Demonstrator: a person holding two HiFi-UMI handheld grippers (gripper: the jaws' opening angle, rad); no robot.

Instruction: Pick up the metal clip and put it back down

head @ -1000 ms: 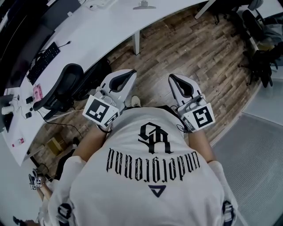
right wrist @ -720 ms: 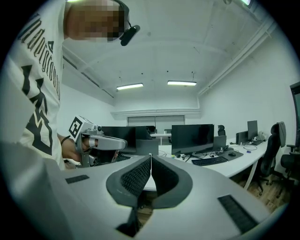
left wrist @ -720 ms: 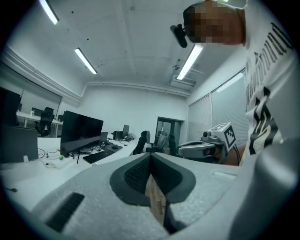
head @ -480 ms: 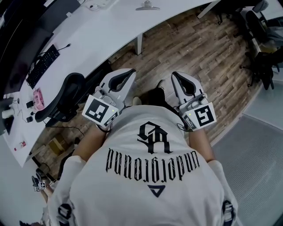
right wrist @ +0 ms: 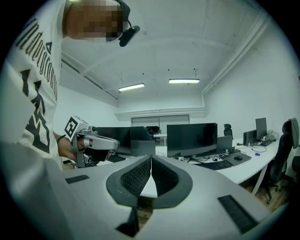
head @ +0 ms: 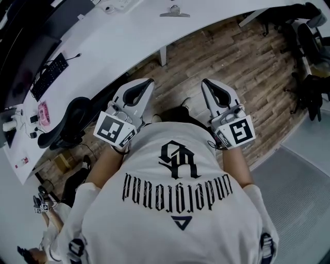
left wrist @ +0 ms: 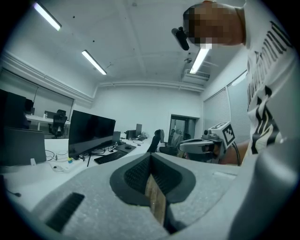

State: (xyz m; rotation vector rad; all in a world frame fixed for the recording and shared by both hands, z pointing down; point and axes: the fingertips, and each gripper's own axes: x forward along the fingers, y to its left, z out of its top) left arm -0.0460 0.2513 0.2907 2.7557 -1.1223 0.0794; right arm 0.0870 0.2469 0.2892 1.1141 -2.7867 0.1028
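The metal clip (head: 174, 11) lies on the white desk (head: 129, 36) at the top of the head view, far ahead of both grippers. My left gripper (head: 146, 83) and right gripper (head: 207, 83) are held side by side in front of the person's chest, above the wooden floor (head: 232, 56). Both are shut with nothing between the tips. In the left gripper view the jaws (left wrist: 150, 157) meet at a point and the right gripper (left wrist: 206, 143) shows beyond. The right gripper view shows its jaws (right wrist: 150, 160) closed, with the left gripper (right wrist: 89, 140) beside them. Neither gripper view shows the clip.
A black office chair (head: 69, 121) stands at the desk's near edge on the left, with a keyboard (head: 50, 75) on the desk. More chairs (head: 309, 77) stand at the right. Monitors (right wrist: 191, 138) line the desks. A grey mat (head: 304, 196) covers the floor at lower right.
The desk and the clip have slid a little lower in the head view, so the person has come nearer. Both grippers stay shut and held as before.
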